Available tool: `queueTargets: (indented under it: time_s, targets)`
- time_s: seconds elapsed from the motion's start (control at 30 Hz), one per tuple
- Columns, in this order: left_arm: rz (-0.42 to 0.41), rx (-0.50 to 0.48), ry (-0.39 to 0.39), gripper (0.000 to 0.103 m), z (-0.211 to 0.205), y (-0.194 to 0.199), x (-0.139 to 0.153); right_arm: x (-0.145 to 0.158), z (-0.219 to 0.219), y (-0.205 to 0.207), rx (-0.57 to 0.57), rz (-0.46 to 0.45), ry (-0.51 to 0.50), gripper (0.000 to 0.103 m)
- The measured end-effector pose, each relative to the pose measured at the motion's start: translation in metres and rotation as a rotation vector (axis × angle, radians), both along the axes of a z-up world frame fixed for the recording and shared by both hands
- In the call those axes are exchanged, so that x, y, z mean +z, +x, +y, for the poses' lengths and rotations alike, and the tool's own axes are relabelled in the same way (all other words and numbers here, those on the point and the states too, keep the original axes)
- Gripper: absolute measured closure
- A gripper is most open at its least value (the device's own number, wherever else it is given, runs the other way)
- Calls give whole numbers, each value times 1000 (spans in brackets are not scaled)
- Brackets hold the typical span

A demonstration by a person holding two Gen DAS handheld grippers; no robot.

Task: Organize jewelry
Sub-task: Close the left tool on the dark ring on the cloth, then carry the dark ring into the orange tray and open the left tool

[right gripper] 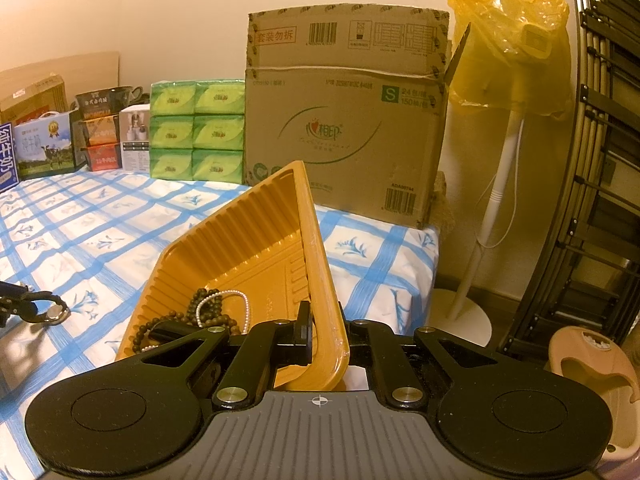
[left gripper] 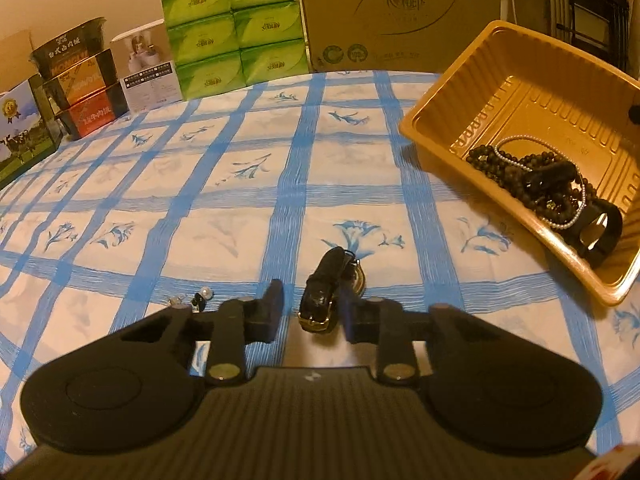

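A black-strap watch with a gold case [left gripper: 329, 295] lies on the blue-checked cloth between the fingers of my left gripper [left gripper: 310, 308], which is open around it. Small pearl earrings [left gripper: 199, 298] lie just left of the left finger. An orange plastic tray [left gripper: 532, 92] at the right is tilted up and holds dark bead bracelets [left gripper: 516, 172], a pearl strand and a black band. My right gripper [right gripper: 326, 336] is shut on the tray's rim [right gripper: 320, 280]. The watch also shows in the right wrist view [right gripper: 36, 310] at far left.
Green tissue packs [left gripper: 236, 28], a large cardboard box [left gripper: 400, 12] and stacked food boxes [left gripper: 80, 84] line the table's back edge. In the right wrist view, a fan stand [right gripper: 496, 200] under a yellow bag and a dark rack [right gripper: 600, 200] stand past the table's right edge.
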State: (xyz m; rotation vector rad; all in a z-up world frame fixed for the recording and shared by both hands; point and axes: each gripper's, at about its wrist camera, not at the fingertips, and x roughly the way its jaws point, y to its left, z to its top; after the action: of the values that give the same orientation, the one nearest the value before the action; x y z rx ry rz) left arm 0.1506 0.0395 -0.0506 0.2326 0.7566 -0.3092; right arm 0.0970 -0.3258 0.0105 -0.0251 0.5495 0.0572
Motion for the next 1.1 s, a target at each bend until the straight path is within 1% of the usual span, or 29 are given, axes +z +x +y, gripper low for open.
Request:
queueTargets:
  time_s: [0.03, 0.13, 0.27, 0.5, 0.67, 1.1]
  targets:
    - [2, -3, 2, 86, -1, 0, 1, 0, 0, 0, 0, 0, 0, 95]
    - [11, -13, 14, 89, -4, -2, 3, 0, 0, 0, 1, 0, 1, 95]
    - [7, -5, 11, 89, -10, -8, 10, 0, 0, 0, 0, 0, 0, 95]
    - [9, 18, -33, 89, -17, -15, 21, 2, 0, -1, 3, -3, 1, 95]
    - [0, 27, -45, 89, -23, -19, 28, 2, 0, -1, 2, -2, 2, 95]
    - [-19, 6, -68, 89, -41, -21, 43, 1, 0, -1, 3, -2, 1, 95]
